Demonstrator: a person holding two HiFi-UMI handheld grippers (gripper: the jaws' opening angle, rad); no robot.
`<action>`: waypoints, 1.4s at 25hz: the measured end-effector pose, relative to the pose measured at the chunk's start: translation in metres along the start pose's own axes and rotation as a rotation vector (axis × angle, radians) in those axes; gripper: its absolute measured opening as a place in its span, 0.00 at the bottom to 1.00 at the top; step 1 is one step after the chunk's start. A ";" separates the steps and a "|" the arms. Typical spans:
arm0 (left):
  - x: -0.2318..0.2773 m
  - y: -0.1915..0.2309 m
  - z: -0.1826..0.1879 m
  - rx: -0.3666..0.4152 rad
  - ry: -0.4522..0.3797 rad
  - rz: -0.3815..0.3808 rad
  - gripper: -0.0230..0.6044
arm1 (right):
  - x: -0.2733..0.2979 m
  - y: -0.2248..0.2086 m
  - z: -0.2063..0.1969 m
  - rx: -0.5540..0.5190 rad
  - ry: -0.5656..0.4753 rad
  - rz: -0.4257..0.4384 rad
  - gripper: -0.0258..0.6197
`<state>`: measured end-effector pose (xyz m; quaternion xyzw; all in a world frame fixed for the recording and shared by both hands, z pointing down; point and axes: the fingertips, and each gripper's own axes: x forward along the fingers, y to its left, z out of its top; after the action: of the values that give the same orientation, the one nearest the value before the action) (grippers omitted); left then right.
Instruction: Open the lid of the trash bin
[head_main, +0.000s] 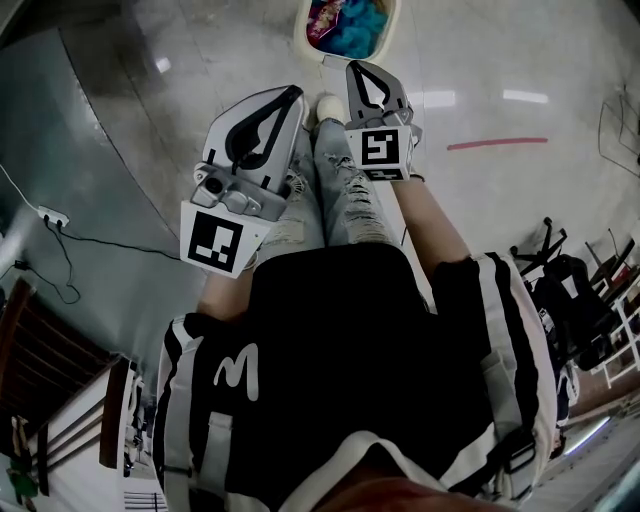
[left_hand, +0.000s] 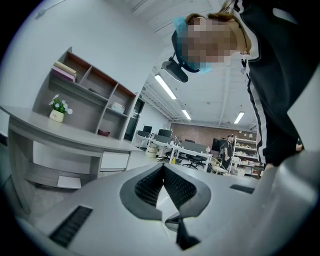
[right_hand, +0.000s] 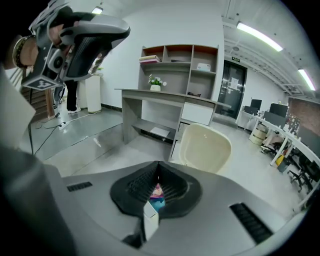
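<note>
Open trash bin on the floor.
Lid upright; pink and blue rubbish inside. Left tongs and right tongs closed, empty.

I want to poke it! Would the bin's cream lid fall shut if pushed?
Probably. The lid stands upright on the open trash bin, so a nudge forward may swing it down. It looks like thin plastic, likely light and stiff, not floppy.

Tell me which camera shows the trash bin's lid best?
The right gripper view: the cream lid stands raised in clear sight beyond the jaws. The head view catches only the bin's rim and colourful contents at its top edge. The left gripper view misses it.
</note>
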<state>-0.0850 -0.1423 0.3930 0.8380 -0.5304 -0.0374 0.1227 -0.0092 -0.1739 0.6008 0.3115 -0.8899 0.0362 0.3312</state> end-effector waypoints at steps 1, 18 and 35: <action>0.000 0.000 0.001 -0.001 0.001 0.000 0.04 | -0.003 -0.001 0.007 0.002 -0.013 -0.002 0.05; -0.010 -0.012 0.030 0.012 0.013 0.013 0.04 | -0.070 -0.002 0.090 0.005 -0.178 0.015 0.05; -0.012 -0.029 0.063 0.026 0.013 -0.020 0.04 | -0.127 -0.010 0.160 0.045 -0.334 0.037 0.05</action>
<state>-0.0770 -0.1304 0.3245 0.8449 -0.5217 -0.0264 0.1150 -0.0198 -0.1576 0.3974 0.3043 -0.9371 0.0099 0.1707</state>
